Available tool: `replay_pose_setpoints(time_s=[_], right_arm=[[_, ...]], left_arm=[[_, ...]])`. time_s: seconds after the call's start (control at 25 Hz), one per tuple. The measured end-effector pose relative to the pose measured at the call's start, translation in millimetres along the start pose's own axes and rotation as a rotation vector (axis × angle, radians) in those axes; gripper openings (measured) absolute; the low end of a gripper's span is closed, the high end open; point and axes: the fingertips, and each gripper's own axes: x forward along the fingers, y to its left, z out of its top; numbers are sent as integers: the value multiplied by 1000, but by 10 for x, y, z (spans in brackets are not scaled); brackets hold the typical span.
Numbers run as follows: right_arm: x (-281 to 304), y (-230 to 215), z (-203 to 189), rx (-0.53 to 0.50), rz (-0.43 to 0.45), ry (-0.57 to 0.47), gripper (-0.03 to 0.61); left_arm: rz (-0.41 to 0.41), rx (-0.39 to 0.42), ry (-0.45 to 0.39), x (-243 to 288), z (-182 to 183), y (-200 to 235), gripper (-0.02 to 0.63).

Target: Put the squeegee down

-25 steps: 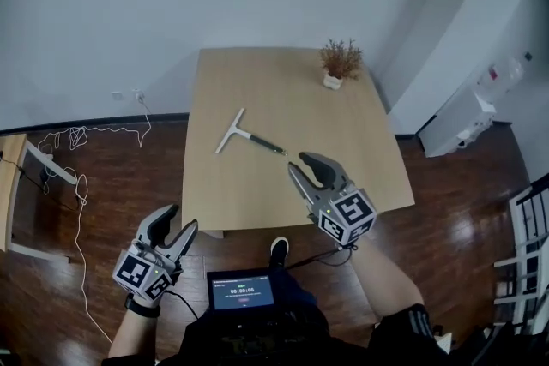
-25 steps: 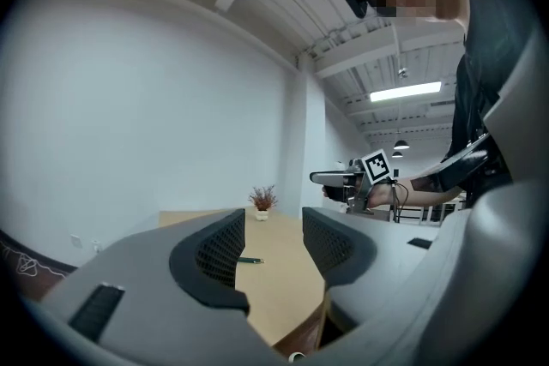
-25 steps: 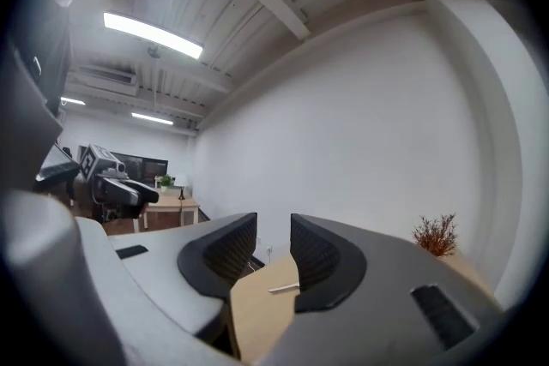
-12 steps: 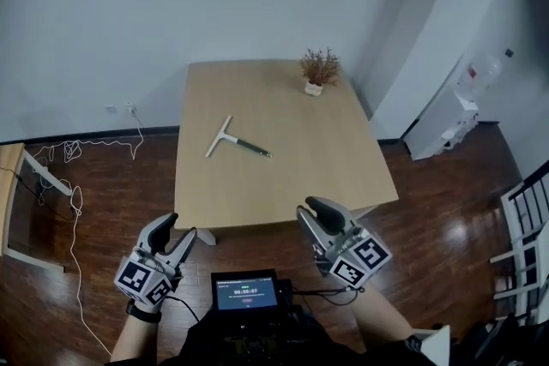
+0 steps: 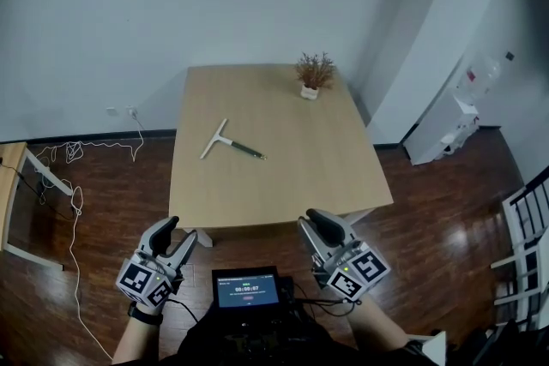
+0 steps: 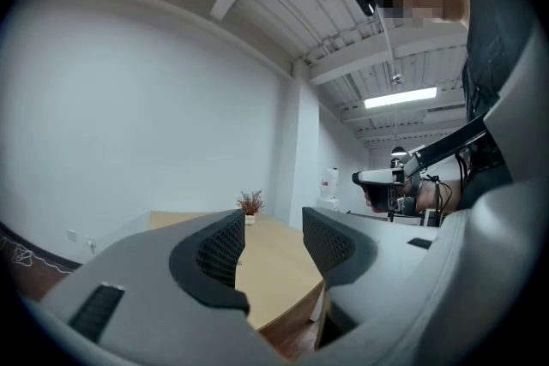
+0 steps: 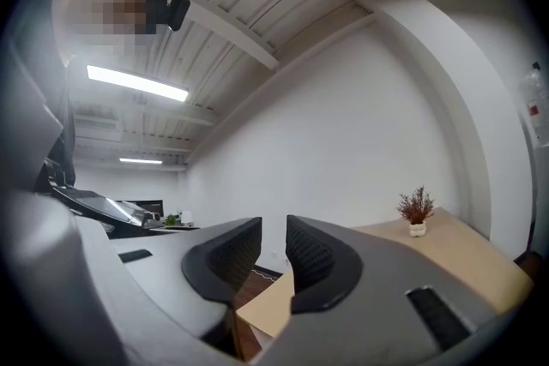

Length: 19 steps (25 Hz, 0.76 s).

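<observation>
The squeegee (image 5: 230, 143), a white blade with a dark handle, lies flat on the left half of the wooden table (image 5: 326, 167), and nothing touches it. My left gripper (image 5: 176, 233) hangs below the table's front left corner, open and empty. My right gripper (image 5: 310, 224) is just off the front edge, also empty, its jaws a narrow gap apart. In the left gripper view the left gripper (image 6: 273, 240) points across the table top (image 6: 279, 266). The right gripper (image 7: 273, 249) looks past a table corner (image 7: 266, 313). I do not make out the squeegee in either gripper view.
A small potted dried plant (image 5: 313, 75) stands at the table's far right corner, also seen as the plant (image 6: 250, 203) and the plant (image 7: 416, 208). A screen (image 5: 247, 287) sits at my chest. White cable (image 5: 77, 184) trails over the wooden floor at left. A white unit (image 5: 450, 129) stands at right.
My right gripper has drawn back from over the table, near the squeegee's handle, to beyond the front edge. The squeegee lies where it was. The left gripper barely moved.
</observation>
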Motion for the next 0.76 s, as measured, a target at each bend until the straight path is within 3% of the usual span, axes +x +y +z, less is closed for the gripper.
replay_pose_setpoints(time_s=[0.28,0.76], right_arm=[[51,40,28,-1,36,-7,114],[83,-93,24,9,22,-3,114]], left_arm=[[-5,14,-15,73,60,-76,219],[7,14,-27,162,85,-2,218]])
